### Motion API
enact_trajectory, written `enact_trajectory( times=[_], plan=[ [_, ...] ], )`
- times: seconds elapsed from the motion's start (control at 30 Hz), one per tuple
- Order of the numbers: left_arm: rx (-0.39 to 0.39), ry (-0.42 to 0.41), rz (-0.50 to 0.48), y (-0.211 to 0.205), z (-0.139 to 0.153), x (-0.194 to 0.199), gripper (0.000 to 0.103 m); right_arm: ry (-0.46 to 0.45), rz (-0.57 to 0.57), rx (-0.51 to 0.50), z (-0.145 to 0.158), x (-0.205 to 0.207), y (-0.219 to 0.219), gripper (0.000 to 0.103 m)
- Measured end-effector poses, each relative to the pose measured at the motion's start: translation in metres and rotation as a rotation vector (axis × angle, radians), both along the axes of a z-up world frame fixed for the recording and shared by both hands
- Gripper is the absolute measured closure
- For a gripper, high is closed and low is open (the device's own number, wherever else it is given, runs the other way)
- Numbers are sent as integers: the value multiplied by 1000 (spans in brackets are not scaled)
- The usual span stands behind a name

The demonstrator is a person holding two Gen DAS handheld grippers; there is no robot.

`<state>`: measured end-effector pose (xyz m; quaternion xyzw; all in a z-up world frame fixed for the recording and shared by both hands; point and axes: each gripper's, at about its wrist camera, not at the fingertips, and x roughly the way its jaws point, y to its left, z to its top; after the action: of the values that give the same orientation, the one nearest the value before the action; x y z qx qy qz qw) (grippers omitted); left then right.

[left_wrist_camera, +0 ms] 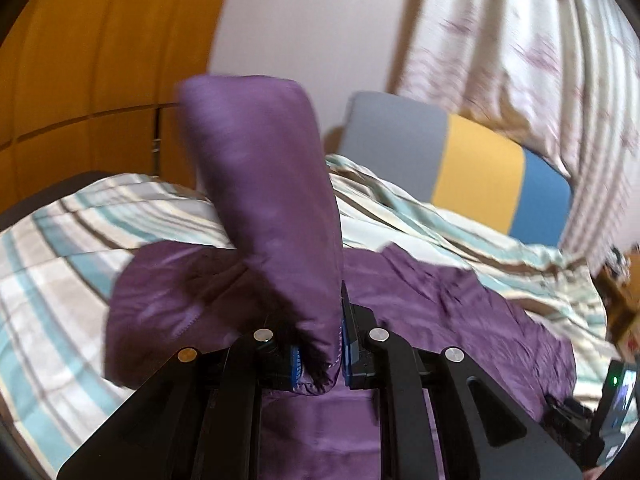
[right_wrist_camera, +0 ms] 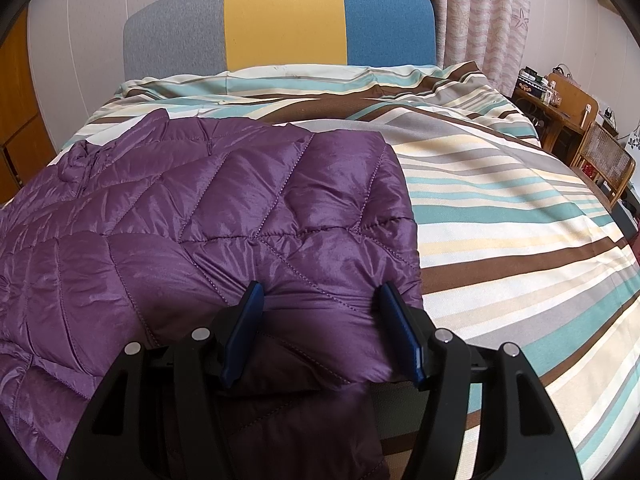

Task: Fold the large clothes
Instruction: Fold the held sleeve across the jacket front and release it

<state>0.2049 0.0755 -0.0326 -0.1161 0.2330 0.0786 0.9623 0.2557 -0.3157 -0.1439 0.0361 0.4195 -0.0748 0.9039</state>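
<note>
A purple quilted jacket (right_wrist_camera: 224, 216) lies spread on the striped bed, folded over at its right side. In the left wrist view my left gripper (left_wrist_camera: 322, 354) is shut on a purple sleeve (left_wrist_camera: 260, 184) of the jacket, which stands up above the jacket body (left_wrist_camera: 440, 300). In the right wrist view my right gripper (right_wrist_camera: 320, 332) is open, its blue fingers (right_wrist_camera: 244, 332) resting on the jacket's near right corner with fabric between them, not pinched.
The striped bedspread (right_wrist_camera: 500, 208) covers the bed. A grey, yellow and blue headboard (right_wrist_camera: 280, 20) stands at the far end, with curtains (right_wrist_camera: 472, 8) behind. A wooden chair and desk (right_wrist_camera: 580, 136) are at the right. An orange wardrobe (left_wrist_camera: 80, 60) is at the left.
</note>
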Motion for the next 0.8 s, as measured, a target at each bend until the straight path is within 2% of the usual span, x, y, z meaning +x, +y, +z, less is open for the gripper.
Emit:
enact_trajectory(
  times=[0.2,0.4,0.53,0.67,0.73,0.8],
  plan=[
    [99,58,-146,-61,-14,19,88,0,0,1,0,1,1,42],
    [149,128,-264,-114,-31,34,88,0,0,2,0,0,0,42],
    [196,148,-318,-146,-42,39,88,-1,-1,3,0,0,-1,42],
    [219,204,-351,-166,-58,51,87,-1,0,3,0,0,-1,42],
    [236,230,-379,-174,-66,55,76,-1,0,3,0,0,-1,42],
    [242,245,-429,-180,-69,54,38,-1,0,4,0,0,-1,42]
  ],
)
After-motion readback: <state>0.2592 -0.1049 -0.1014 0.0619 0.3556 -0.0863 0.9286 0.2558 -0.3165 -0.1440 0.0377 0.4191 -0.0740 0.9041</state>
